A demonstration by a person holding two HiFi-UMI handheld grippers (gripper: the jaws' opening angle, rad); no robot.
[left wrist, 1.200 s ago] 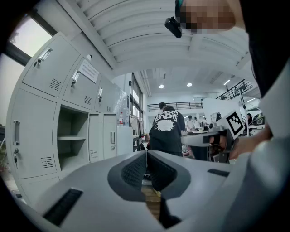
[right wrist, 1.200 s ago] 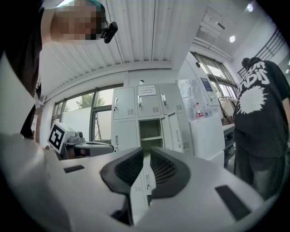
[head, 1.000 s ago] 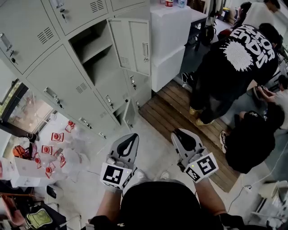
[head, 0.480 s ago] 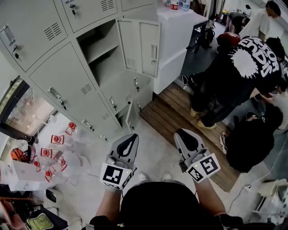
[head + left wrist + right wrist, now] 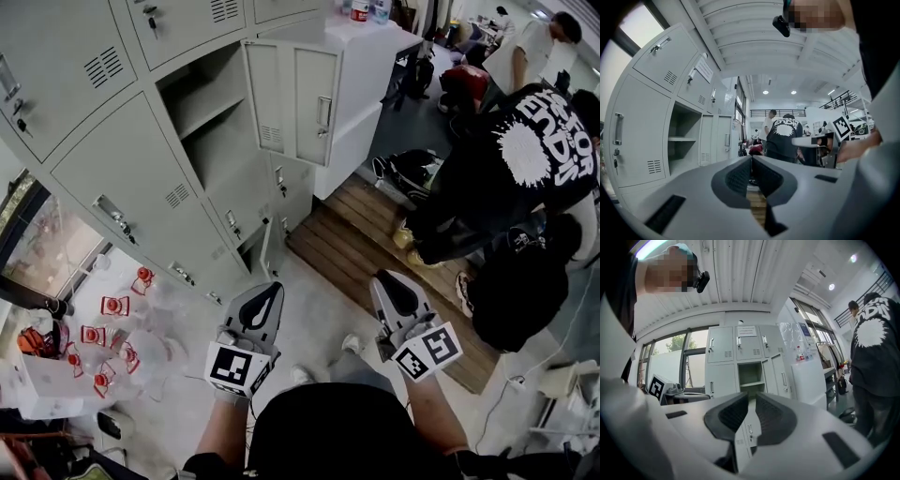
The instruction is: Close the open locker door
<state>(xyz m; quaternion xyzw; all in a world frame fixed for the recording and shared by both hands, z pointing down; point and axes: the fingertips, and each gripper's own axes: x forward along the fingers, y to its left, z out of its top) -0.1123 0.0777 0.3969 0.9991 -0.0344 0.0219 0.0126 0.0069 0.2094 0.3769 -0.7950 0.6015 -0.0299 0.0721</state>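
**Locker door open, both grippers low in front of the bank**

From my remote seat I look down on the grey locker bank (image 5: 112, 178). In its middle column one compartment (image 5: 202, 108) is uncovered. Inside it I see one horizontal shelf across the upper part and bare grey walls; I cannot make out any item lying on the shelf or under it. The open locker door (image 5: 300, 98) hangs at the right edge of this compartment, swung out toward the room, with its handle (image 5: 323, 112) near the free edge. Lower in the same column a smaller door (image 5: 272, 246) is also standing ajar.

The left gripper (image 5: 270, 289) is held low and well apart from the door. Its jaws are pressed together at the tips, with nothing between them. The right gripper (image 5: 386, 277) is beside it at the same height, and its view faces the uncovered compartment. Its jaws stand a narrow slit apart and hold nothing.

On top of the white cabinet (image 5: 361, 75), just right of the door, stand some bottles (image 5: 366, 9). On the floor at the left lie clear bags (image 5: 117, 319) with red-labelled things inside. A person in a black shirt (image 5: 511, 159) bends over the wooden platform (image 5: 352, 239).
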